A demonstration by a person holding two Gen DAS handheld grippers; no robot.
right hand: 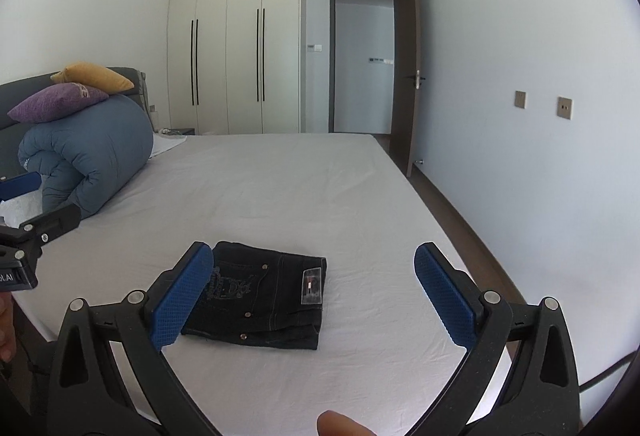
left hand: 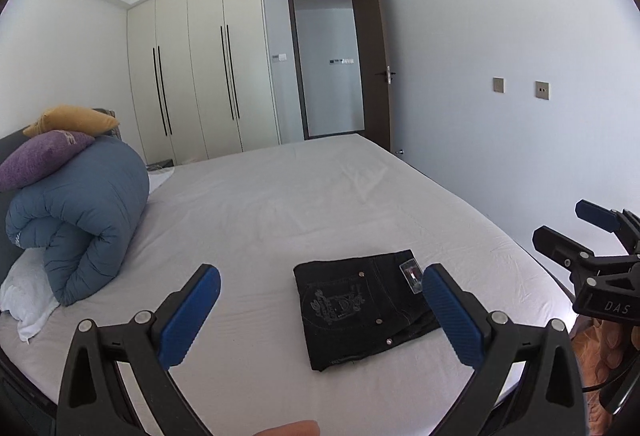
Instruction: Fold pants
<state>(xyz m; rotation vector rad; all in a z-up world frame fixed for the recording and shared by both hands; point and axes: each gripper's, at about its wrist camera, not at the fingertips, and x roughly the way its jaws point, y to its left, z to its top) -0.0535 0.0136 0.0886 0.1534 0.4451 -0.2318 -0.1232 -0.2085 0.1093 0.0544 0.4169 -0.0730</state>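
Observation:
Black jeans point(left hand: 362, 306) lie folded into a small flat rectangle near the front edge of the white bed point(left hand: 280, 195), back pocket embroidery and a brand patch facing up. My left gripper point(left hand: 320, 310) hovers above and in front of them, open, with nothing between its blue pads. In the right wrist view the same folded jeans point(right hand: 264, 296) sit just past my right gripper point(right hand: 314, 294), which is also wide open and holds nothing. Each gripper shows at the edge of the other's view: the right gripper point(left hand: 600, 256) and the left gripper point(right hand: 24, 220). A fingertip shows at the bottom of both views.
A rolled blue duvet point(left hand: 84, 220) with a purple cushion point(left hand: 40, 159) and a yellow cushion point(left hand: 76, 117) sits at the bed's left by the headboard. A white pillow point(left hand: 24, 296) lies below it. Wardrobe point(left hand: 200, 75) and open door point(left hand: 376, 63) stand behind; a wall runs along the right.

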